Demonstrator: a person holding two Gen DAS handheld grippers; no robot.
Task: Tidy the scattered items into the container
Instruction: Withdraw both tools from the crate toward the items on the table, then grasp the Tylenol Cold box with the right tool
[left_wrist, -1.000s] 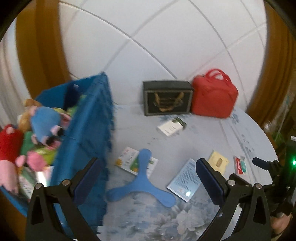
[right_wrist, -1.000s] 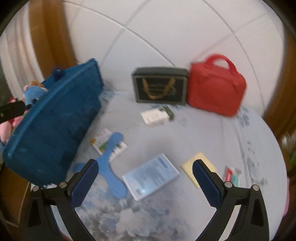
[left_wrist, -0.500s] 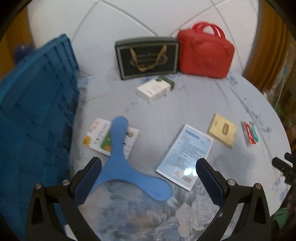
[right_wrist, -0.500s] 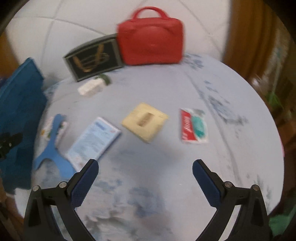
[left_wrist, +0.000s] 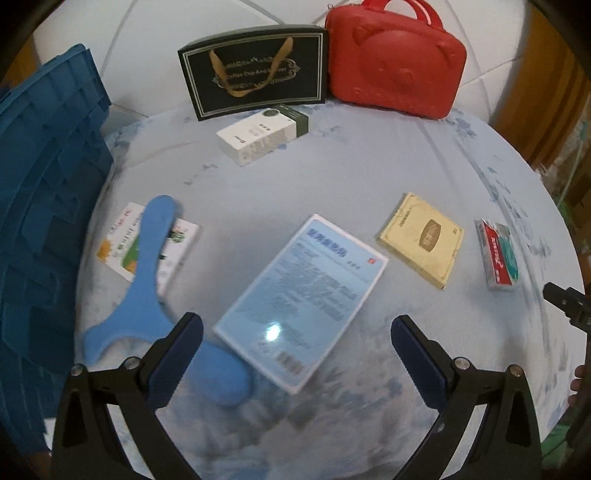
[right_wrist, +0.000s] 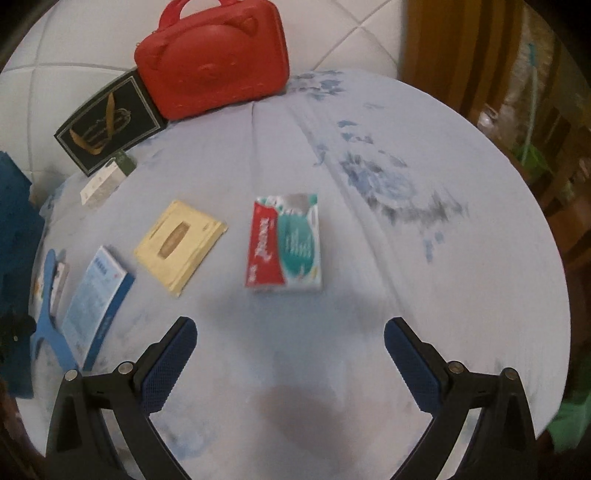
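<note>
My left gripper (left_wrist: 295, 354) is open and empty, just above a light blue box (left_wrist: 301, 299) lying flat on the table. A blue three-armed boomerang (left_wrist: 147, 280) lies left of it, across a white and green box (left_wrist: 146, 243). A yellow box (left_wrist: 421, 240) and a red and teal packet (left_wrist: 498, 254) lie to the right. My right gripper (right_wrist: 290, 354) is open and empty, short of the red and teal packet (right_wrist: 284, 243). The blue crate (left_wrist: 40, 229) stands at the left.
A white box with a green end (left_wrist: 262, 133), a black gift bag (left_wrist: 255, 70) and a red case (left_wrist: 395, 62) stand at the back of the round, flower-printed table (right_wrist: 406, 258). The table edge curves close on the right. Wooden furniture stands beyond it.
My left gripper swung right from the crate and dropped toward the light blue box. My right gripper swung right and moved in on the red and teal packet. Both stayed open.
</note>
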